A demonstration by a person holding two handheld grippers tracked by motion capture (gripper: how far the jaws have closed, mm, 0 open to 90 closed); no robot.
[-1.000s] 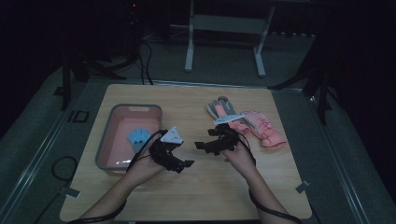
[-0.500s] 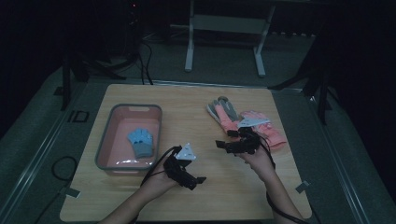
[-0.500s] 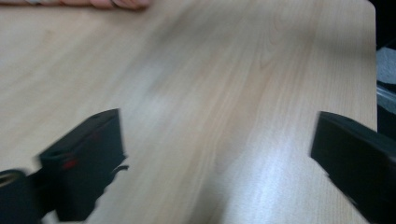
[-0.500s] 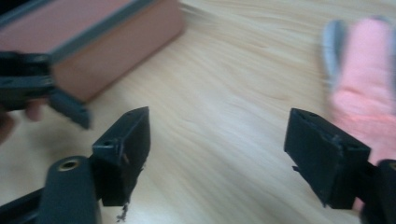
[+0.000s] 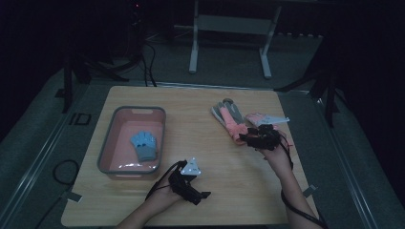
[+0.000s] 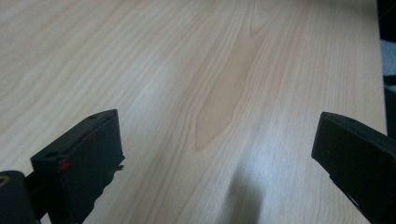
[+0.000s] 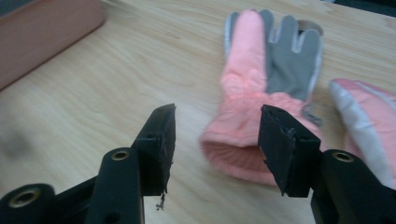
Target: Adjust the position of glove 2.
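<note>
Two claws are at work over the wooden bench [image 5: 215,157], one in each of the person's hands. Nearest the person, the left claw [image 5: 203,195] hovers low over bare wood with its jaws spread wide and nothing between them; in the left gripper view the grain runs clear across the gap. Farther out, the right claw [image 7: 215,140] also stands open, its jaws apart and empty, pointing at the cuff end of a pink glove [image 7: 254,107] that lies flat just ahead of it. The cuff mouth sits right between the jaw tips as seen along them, though whether either jaw touches the fabric I cannot tell. This glove's grey fingers point away from the claw. Just beside it, to the claw's right, lies a second pink glove [image 7: 369,121] with a pale stripe. Well off to the left of both claws sits a pink bin [image 5: 108,143], and inside it rests a small blue glove [image 5: 144,144].
</note>
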